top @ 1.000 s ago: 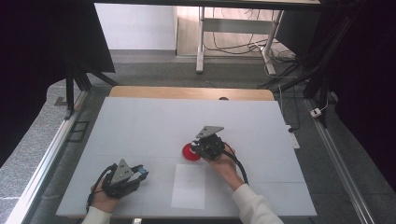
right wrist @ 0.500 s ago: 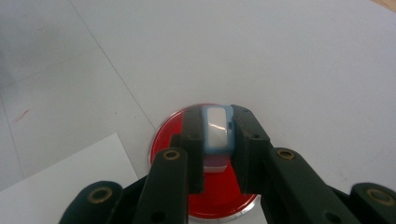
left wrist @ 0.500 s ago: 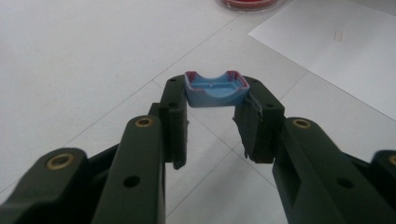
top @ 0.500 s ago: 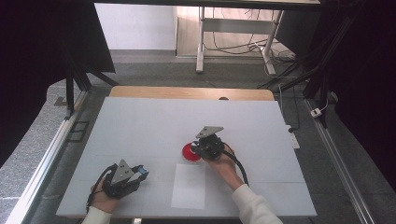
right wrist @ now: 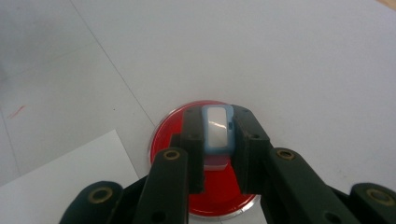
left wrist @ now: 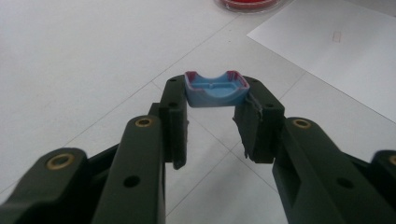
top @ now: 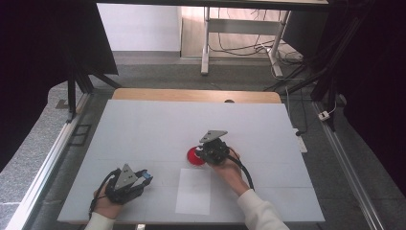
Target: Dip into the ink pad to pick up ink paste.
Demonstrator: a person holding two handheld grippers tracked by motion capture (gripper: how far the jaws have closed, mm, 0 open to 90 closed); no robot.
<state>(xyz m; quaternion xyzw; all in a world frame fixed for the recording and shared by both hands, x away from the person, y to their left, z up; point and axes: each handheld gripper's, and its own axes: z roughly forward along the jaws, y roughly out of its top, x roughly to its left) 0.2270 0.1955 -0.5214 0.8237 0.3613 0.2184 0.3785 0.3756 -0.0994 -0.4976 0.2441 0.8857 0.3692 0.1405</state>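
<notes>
I am looking down at the white table [top: 143,129]. My right gripper [top: 207,152] is hanging right over a red round dish [top: 194,156] near the middle of the table. In the right gripper view its jaws are squeezing a small light blue block with a white face [right wrist: 216,132], and the block is standing up on its thin side above the red dish [right wrist: 205,191]. I cannot tell if the block is touching the dish.

My left gripper [top: 141,177] is sitting near the front left of the table, well away from the dish. Its jaws are partly closed and are pinching a little blue cap with a pink edge [left wrist: 216,88] at the very tips.

A white sheet of paper [top: 193,190] is lying flat between my two hands, just in front of the dish
</notes>
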